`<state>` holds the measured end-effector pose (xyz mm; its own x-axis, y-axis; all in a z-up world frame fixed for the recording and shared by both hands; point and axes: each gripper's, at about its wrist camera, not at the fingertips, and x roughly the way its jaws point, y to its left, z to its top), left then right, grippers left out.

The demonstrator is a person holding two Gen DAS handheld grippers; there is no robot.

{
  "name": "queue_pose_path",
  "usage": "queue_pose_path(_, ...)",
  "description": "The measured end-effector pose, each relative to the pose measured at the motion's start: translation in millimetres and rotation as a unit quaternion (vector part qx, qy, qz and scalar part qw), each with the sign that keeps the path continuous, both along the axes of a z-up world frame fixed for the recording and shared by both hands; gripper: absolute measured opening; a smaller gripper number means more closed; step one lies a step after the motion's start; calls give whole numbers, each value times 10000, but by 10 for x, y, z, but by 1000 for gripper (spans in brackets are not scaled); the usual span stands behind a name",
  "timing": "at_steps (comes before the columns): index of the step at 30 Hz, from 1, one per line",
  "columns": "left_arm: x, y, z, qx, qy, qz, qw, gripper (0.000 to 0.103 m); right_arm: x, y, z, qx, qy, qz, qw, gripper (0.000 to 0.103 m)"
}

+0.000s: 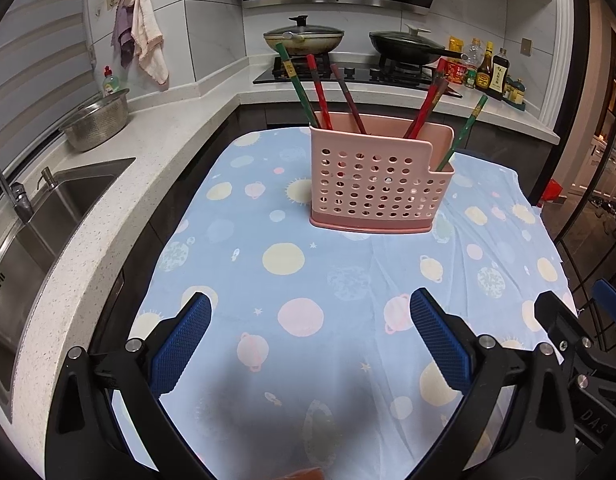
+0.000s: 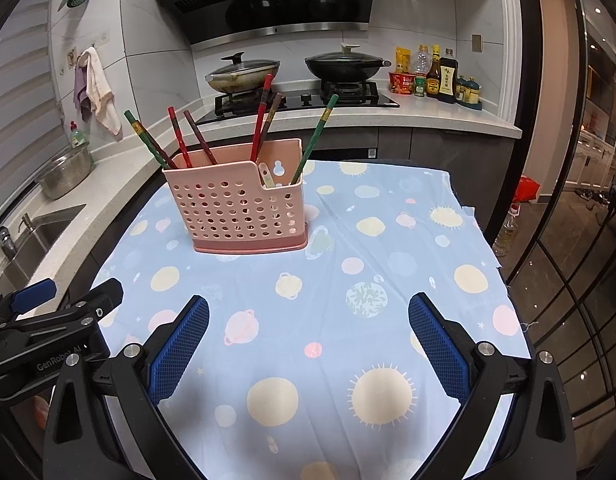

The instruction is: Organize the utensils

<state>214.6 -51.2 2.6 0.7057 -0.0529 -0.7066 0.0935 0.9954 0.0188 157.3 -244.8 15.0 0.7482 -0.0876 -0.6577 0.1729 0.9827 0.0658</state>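
The lower ends of all chopsticks are hidden inside the pink utensil holder (image 1: 377, 184), and its contents show only dimly through the perforated front wall. A pale utensil (image 2: 266, 176) in the holder's low side compartment shows only its top; its type cannot be determined. The bodies of both grippers are cut off by the lower frame edges.

Beyond the holder, behind both grippers' line of sight, a counter carries a gas hob with two lidded pans (image 2: 244, 76). Sauce bottles (image 2: 439, 76) stand to the right of the hob. A steel colander (image 1: 98, 122) and a sink (image 1: 40, 216) lie to the left of the left gripper. Nothing stands between either gripper and the holder; only the planet-print cloth (image 2: 347, 320) lies there.

The left gripper (image 1: 309, 344) is fully spread, with nothing between its blue pads. The right gripper (image 2: 308, 344) is likewise wide apart and empty. The holder stands upright on the cloth, ahead of the left gripper and slightly right of its centreline, ahead of the right gripper and to its left, well apart from both. Six chopsticks lean in it: five in the main compartment, one green chopstick (image 2: 313, 140) in the side compartment.
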Motion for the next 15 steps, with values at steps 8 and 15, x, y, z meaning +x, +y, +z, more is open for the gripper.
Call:
queue_pose_path(8, 2, 13, -7, 32, -7, 28, 10000, 95, -1, 18, -17, -9, 29, 13, 10000, 96)
queue_pose_path(15, 6, 32, 5, 55, -38, 79, 9999, 95, -8, 31, -34, -13, 51, 9, 10000, 96)
